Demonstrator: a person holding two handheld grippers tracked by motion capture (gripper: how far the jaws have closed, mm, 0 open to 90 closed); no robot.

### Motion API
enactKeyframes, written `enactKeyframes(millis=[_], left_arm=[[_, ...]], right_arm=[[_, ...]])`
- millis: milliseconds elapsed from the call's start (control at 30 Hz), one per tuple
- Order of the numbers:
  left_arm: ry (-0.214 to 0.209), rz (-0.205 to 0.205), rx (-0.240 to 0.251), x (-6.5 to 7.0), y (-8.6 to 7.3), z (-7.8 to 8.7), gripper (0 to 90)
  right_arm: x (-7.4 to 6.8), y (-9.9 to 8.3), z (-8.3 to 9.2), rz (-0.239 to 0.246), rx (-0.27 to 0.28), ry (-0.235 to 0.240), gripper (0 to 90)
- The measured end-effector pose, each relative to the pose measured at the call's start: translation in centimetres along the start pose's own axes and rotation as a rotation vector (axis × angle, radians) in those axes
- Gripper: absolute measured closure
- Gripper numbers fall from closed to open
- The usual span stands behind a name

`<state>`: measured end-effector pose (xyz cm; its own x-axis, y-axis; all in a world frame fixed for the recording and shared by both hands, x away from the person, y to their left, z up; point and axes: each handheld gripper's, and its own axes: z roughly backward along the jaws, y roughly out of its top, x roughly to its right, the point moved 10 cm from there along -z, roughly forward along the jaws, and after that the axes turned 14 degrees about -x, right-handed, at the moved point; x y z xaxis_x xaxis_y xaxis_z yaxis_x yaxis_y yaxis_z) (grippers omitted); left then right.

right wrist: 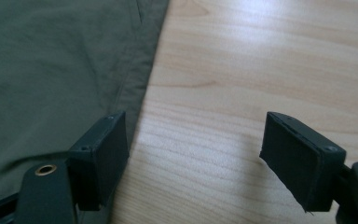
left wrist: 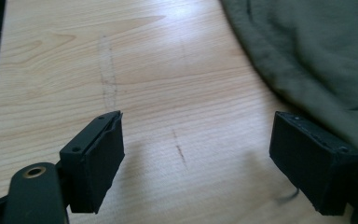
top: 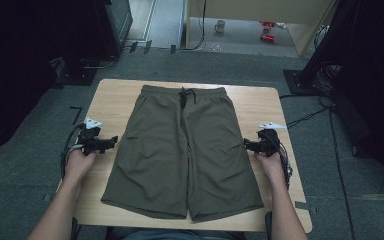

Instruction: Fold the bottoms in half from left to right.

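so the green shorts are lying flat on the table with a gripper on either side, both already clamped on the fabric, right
Not quite. The shorts lie flat on the table, but the left gripper and right gripper are open over bare wood beside the fabric, as both gripper views show.

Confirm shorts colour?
Plain olive green shorts, with no pattern; this shows best in the high view.

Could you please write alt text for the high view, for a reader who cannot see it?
Olive-green shorts lie flat on a wooden table, waistband at the far edge. A person's hands hold the left gripper and the right gripper at the shorts' sides, pointing inward.
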<state>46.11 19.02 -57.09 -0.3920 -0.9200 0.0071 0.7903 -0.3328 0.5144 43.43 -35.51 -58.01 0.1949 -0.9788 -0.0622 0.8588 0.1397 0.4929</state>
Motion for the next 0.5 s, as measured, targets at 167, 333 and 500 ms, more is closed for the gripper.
enactKeyframes(millis=[167, 333, 500], left_arm=[[-0.073, 0.000, -0.025, 0.9, -0.9, 1.2, 18.1], [-0.096, -0.053, -0.002, 2.2, -1.5, 2.5, 17.9], [-0.122, -0.069, 0.009, 3.1, -2.1, 3.2, 15.6]], right_arm=[[-0.6, 0.3, 0.4, 0.018, 0.010, 0.010, 22.3], [-1.2, 0.6, 0.5, 0.033, 0.016, 0.017, 22.5], [-1.5, 0.7, 0.6, 0.030, 0.015, 0.033, 22.7]])
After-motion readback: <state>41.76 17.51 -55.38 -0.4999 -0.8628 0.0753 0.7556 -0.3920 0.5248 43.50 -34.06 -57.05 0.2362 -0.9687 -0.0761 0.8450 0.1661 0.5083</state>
